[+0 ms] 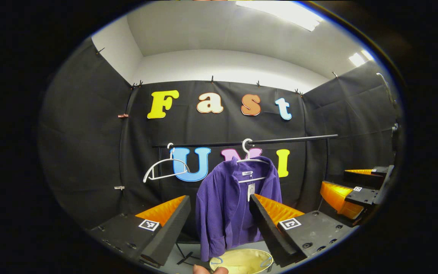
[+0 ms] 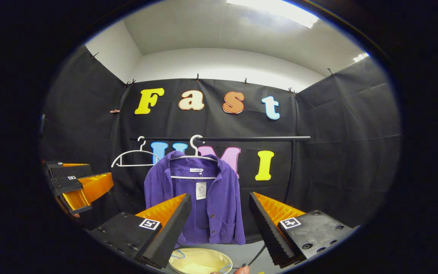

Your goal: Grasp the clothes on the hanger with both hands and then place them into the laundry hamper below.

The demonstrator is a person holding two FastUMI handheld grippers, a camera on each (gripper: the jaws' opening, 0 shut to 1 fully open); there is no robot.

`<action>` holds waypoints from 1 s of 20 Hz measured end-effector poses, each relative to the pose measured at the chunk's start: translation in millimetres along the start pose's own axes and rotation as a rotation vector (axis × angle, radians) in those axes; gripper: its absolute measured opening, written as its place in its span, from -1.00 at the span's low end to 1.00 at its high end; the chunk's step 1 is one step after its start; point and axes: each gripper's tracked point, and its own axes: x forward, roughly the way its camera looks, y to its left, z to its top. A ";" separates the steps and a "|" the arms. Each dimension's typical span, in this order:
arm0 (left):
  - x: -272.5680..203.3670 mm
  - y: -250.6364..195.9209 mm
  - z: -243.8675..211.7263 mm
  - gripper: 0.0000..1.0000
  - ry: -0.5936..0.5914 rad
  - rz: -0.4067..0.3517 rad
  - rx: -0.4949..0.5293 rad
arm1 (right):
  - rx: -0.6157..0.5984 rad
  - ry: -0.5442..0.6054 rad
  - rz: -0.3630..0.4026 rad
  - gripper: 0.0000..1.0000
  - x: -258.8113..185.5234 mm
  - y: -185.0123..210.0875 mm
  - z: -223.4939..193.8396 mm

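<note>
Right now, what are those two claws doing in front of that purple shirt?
A person holds a claw in each hand, and both are open, pointed at the purple shirt, not touching it yet. The shirt hangs on a white hanger on the black rail, with an empty hanger beside it. The left claw and the right claw are lined up in front of it. Below sits the yellow laundry hamper, where the shirt is meant to go.
</note>
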 end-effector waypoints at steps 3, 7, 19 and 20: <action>36.1 -17.5 -2.2 0.96 0.008 0.011 -0.007 | -0.011 -0.022 0.052 0.95 43.2 -1.3 -1.1; 83.3 -31.9 -6.3 0.96 0.000 0.046 -0.009 | 0.007 -0.016 0.101 0.96 90.1 -4.3 -16.1; 194.0 -61.7 -53.8 0.96 0.019 0.169 0.079 | 0.059 -0.037 0.205 0.96 200.2 -2.2 -56.4; 202.1 -58.6 -58.7 0.95 0.028 0.190 0.090 | 0.077 -0.036 0.206 0.95 208.5 -0.4 -61.6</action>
